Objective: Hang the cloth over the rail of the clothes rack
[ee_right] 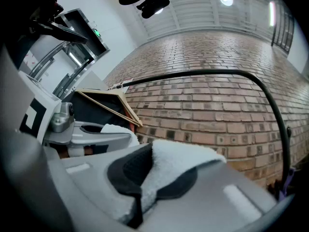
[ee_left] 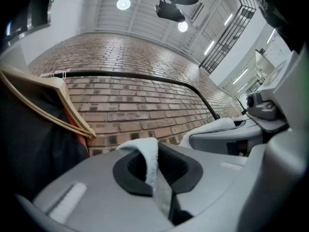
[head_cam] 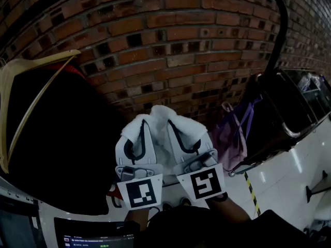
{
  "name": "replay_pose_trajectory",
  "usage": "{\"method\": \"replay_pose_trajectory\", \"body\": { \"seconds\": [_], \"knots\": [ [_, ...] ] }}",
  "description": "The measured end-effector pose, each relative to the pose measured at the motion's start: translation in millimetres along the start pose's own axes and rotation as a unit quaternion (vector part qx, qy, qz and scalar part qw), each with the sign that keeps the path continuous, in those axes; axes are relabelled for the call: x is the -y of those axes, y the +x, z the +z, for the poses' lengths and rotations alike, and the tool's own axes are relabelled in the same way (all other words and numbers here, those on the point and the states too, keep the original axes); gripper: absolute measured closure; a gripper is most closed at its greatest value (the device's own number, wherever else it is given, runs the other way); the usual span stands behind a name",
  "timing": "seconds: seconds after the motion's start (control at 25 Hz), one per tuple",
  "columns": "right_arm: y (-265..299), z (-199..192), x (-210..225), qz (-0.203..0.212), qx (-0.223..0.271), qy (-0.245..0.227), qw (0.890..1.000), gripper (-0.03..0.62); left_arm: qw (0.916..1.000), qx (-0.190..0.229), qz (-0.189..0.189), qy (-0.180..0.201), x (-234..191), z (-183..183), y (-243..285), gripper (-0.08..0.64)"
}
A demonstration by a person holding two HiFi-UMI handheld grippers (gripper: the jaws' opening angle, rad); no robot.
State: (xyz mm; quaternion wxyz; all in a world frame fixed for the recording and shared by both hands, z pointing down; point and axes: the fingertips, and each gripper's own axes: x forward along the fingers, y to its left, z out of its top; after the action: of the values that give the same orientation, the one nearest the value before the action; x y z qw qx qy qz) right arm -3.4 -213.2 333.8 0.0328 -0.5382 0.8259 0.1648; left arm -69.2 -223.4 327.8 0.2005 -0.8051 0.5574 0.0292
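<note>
A white cloth (head_cam: 164, 122) is held up in front of the brick wall, pinched by both grippers side by side. My left gripper (head_cam: 135, 139) is shut on the cloth's left edge, a narrow strip (ee_left: 150, 159) between its pads. My right gripper (head_cam: 187, 136) is shut on a thicker fold (ee_right: 179, 162) of the cloth. The black rail (ee_left: 135, 75) of the clothes rack runs across above and beyond the cloth, then bends down at the right (ee_right: 270, 105). The cloth sits below the rail, apart from it.
A black garment (head_cam: 57, 143) on a wooden hanger (head_cam: 31, 87) hangs from the rail at the left. A purple cloth (head_cam: 234, 134) hangs low on the right beside a dark cart (head_cam: 289, 112). The brick wall (head_cam: 170, 45) stands close behind.
</note>
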Motion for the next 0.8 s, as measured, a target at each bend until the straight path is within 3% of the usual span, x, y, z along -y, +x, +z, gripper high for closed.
{"method": "replay_pose_trajectory", "body": {
  "seconds": [0.36,0.8],
  "knots": [
    [11.1,38.1,13.2,-0.006,0.029,-0.026,0.999,0.581,0.9987,0.034,0.004,0.036,-10.2,34.9,10.6,0.545],
    [32.1,131.9,28.9,-0.003,0.099,-0.116,0.988,0.581,0.9881,0.118,-0.007,0.098,-28.9,126.4,35.0,0.545]
  ]
}}
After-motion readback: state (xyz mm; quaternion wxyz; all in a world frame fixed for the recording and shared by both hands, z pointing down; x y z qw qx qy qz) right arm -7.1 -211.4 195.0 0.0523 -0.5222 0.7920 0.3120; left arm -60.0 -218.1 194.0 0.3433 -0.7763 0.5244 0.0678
